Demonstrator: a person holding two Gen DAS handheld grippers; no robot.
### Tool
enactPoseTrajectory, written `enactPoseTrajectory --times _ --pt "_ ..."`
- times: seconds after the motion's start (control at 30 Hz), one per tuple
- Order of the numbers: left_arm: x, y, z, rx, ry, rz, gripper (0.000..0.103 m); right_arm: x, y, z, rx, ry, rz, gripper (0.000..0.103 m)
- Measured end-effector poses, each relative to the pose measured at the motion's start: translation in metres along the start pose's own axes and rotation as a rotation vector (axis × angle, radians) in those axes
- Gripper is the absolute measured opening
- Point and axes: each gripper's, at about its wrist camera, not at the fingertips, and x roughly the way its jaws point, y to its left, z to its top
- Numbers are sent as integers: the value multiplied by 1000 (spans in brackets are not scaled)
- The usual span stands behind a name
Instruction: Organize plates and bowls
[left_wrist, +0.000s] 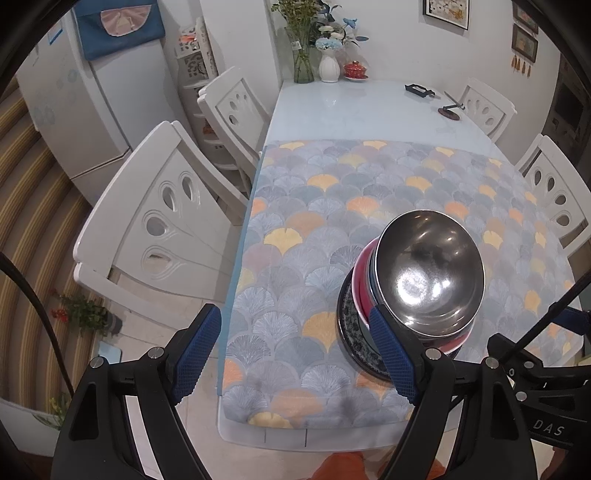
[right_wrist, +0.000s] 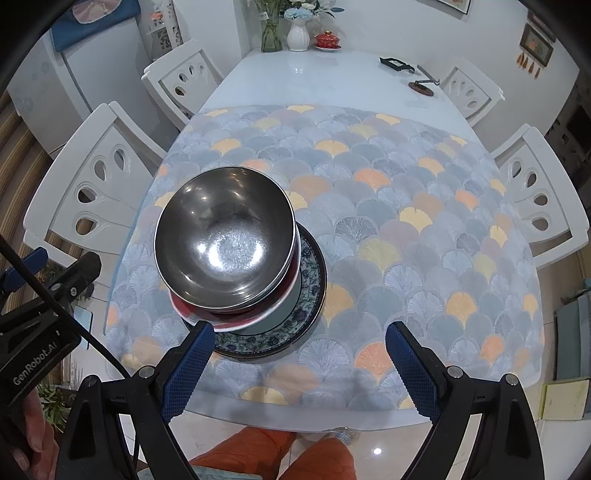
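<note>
A steel bowl (left_wrist: 430, 266) (right_wrist: 225, 236) tops a stack on the patterned cloth. Under it sit a red bowl (left_wrist: 360, 280) (right_wrist: 221, 319) and a blue-patterned plate (left_wrist: 351, 332) (right_wrist: 295, 325). My left gripper (left_wrist: 295, 354) hangs open above the cloth, left of the stack; its right finger overlaps the plate's rim in this view, with nothing between the pads. My right gripper (right_wrist: 299, 369) stands open over the table's near edge, right of the stack, holding nothing. The left gripper's body shows at the left edge of the right wrist view.
White chairs (left_wrist: 159, 221) (right_wrist: 539, 199) flank the table on both sides. At the far end stand vases (right_wrist: 297, 35), a red lidded cup (right_wrist: 327, 40) and small dark items (right_wrist: 421, 86). A fridge (left_wrist: 74, 110) stands at the left. A person's orange-clad legs (right_wrist: 280, 458) are below.
</note>
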Motion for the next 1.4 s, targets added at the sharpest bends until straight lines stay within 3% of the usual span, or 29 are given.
enactPoseTrajectory --times 1.4 --pt "4 -2 -6 3 14 -9 81 3 -3 -4 -6 2 2 92"
